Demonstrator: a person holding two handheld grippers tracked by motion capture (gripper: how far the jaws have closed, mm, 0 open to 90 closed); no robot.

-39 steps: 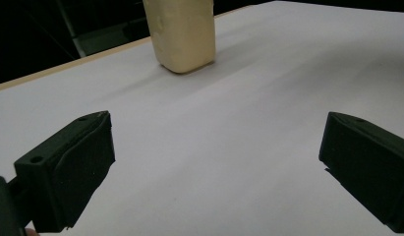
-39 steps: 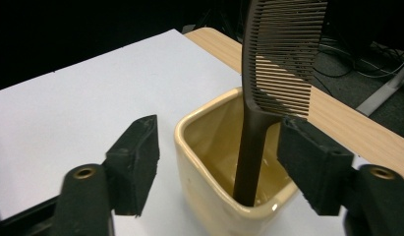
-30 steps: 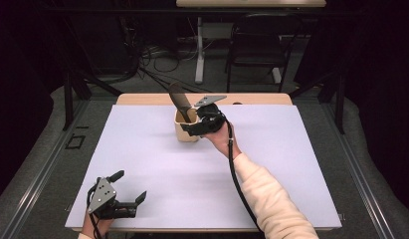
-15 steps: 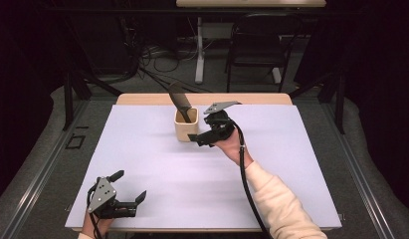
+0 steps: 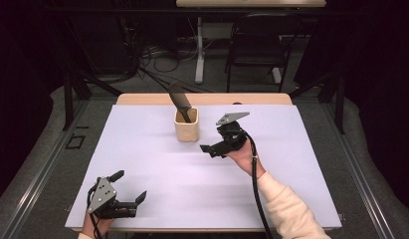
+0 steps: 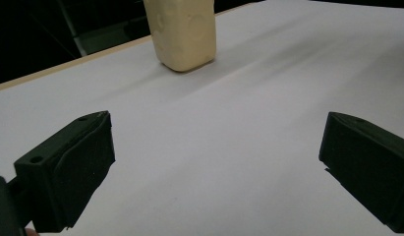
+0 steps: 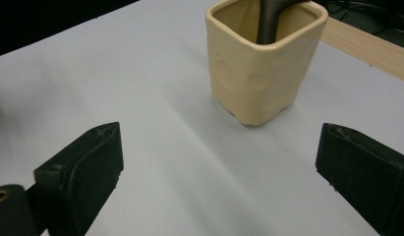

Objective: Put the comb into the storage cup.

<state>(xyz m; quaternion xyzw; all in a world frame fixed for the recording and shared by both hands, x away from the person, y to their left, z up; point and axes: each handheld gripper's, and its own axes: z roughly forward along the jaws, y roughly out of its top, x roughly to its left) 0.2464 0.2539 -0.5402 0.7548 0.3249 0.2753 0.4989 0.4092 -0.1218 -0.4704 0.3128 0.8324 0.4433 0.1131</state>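
1. The right claw [image 5: 219,144], spread wide and empty, has drawn back from the cream cup [image 5: 186,124] toward the frame's middle.
2. The dark utensil [image 5: 180,101] stands inside that cup at upper centre of the table [image 5: 301,169]; placing looks finished.
3. The left claw [image 5: 127,191] rests spread at lower left.

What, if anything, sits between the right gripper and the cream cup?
Nothing visible. The right gripper, jaws open, faces the cream cup across bare white table cover. A dark utensil stands inside the cup, not in the path.
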